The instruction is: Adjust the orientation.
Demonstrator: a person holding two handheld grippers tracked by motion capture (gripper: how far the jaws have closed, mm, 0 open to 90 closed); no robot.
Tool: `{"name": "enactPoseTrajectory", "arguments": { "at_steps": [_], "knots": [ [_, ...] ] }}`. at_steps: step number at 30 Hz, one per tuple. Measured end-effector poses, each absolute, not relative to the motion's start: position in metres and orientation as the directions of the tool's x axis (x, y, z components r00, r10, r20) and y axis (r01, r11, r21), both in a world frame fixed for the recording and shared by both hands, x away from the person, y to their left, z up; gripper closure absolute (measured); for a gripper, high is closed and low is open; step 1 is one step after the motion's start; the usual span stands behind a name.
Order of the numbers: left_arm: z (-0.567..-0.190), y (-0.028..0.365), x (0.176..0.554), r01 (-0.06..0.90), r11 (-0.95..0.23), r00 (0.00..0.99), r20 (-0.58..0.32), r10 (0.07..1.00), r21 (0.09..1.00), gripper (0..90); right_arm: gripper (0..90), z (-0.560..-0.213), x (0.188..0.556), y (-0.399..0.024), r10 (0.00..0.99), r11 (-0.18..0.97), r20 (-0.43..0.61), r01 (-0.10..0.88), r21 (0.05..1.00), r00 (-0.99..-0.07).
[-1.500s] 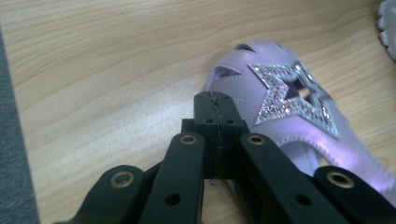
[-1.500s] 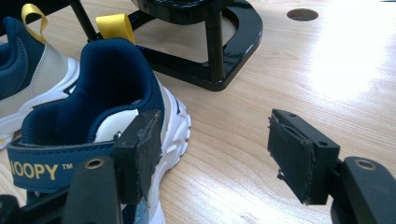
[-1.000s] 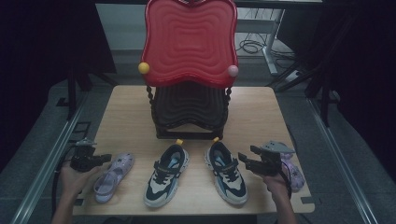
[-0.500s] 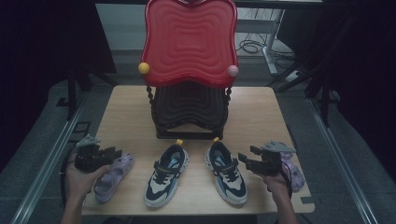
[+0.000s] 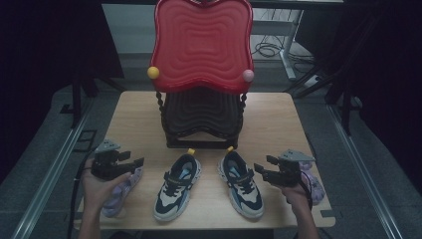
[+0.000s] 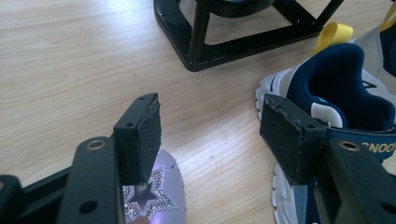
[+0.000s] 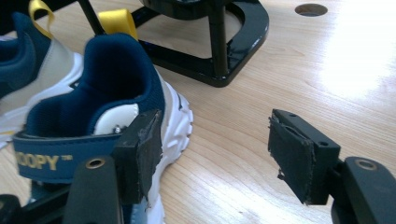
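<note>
The lilac shoe (image 5: 119, 191), with a glittery star patch near its toe, lies at the table's (image 5: 134, 117) front left under the left gripper (image 5: 130, 162), whose jaws have just been opening and now stand apart, empty. Its long axis runs roughly front to back, toe toward the black rack (image 5: 201, 122). The right gripper (image 5: 263, 168), jaws likewise apart, hovers beside a navy sneaker (image 7: 93, 126) whose strap reads "OOPY".

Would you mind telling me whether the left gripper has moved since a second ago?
Yes. The left gripper has moved up the high view, from beside the purple shoe toward the black stand, its fingers just opening, nothing between them.
</note>
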State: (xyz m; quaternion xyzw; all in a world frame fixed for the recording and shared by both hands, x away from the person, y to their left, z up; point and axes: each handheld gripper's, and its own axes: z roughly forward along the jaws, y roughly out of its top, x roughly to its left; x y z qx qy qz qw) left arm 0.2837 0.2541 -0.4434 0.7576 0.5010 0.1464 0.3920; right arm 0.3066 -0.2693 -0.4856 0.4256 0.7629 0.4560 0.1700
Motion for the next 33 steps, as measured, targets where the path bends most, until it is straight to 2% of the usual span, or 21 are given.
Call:
{"name": "enactPoseTrajectory", "arguments": {
  "at_steps": [9, 14, 18, 19, 22, 23, 27, 28, 29, 33],
  "knots": [
    [-0.461, 0.257, 0.286, 0.650, -0.204, 0.477, -0.185, 0.859, 0.732, 39.4, 34.9, -0.485, 0.307, -0.269, 0.816, 0.238, 0.108, 0.499, 0.833, -0.569],
    [-0.458, 0.258, 0.284, 0.649, -0.205, 0.482, -0.187, 0.856, 0.732, 38.7, 35.0, -0.479, 0.301, -0.269, 0.826, 0.234, 0.104, 0.505, 0.831, -0.553],
    [-0.454, 0.257, 0.279, 0.648, -0.216, 0.478, -0.170, 0.862, 0.731, 38.1, 38.6, -0.469, 0.294, -0.273, 0.827, 0.225, 0.095, 0.482, 0.847, -0.554],
    [-0.453, 0.258, 0.277, 0.649, -0.221, 0.470, -0.155, 0.869, 0.727, 38.1, 45.3, -0.464, 0.291, -0.276, 0.826, 0.233, 0.082, 0.470, 0.851, -0.557],
    [-0.452, 0.258, 0.275, 0.651, -0.223, 0.461, -0.145, 0.875, 0.725, 38.2, 50.2, -0.459, 0.288, -0.281, 0.815, 0.238, 0.082, 0.461, 0.855, -0.573],
    [-0.451, 0.259, 0.273, 0.647, -0.221, 0.460, -0.142, 0.876, 0.730, 38.2, 57.1, -0.456, 0.287, -0.285, 0.806, 0.245, 0.083, 0.458, 0.855, -0.587],
    [-0.452, 0.258, 0.274, 0.649, -0.225, 0.455, -0.134, 0.880, 0.727, 38.4, 70.8, -0.453, 0.286, -0.292, 0.786, 0.276, 0.078, 0.460, 0.844, -0.613],
    [-0.452, 0.258, 0.274, 0.649, -0.225, 0.455, -0.134, 0.880, 0.727, 38.5, 70.8, -0.453, 0.286, -0.292, 0.786, 0.276, 0.078, 0.460, 0.844, -0.613],
    [-0.453, 0.257, 0.274, 0.649, -0.229, 0.460, -0.135, 0.878, 0.725, 38.5, 75.7, -0.451, 0.285, -0.295, 0.781, 0.287, 0.072, 0.459, 0.841, -0.621],
    [-0.451, 0.255, 0.273, 0.645, -0.228, 0.467, -0.139, 0.873, 0.729, 38.5, 81.9, -0.448, 0.283, -0.305, 0.790, 0.304, 0.052, 0.463, 0.833, -0.611]
  ]
}}
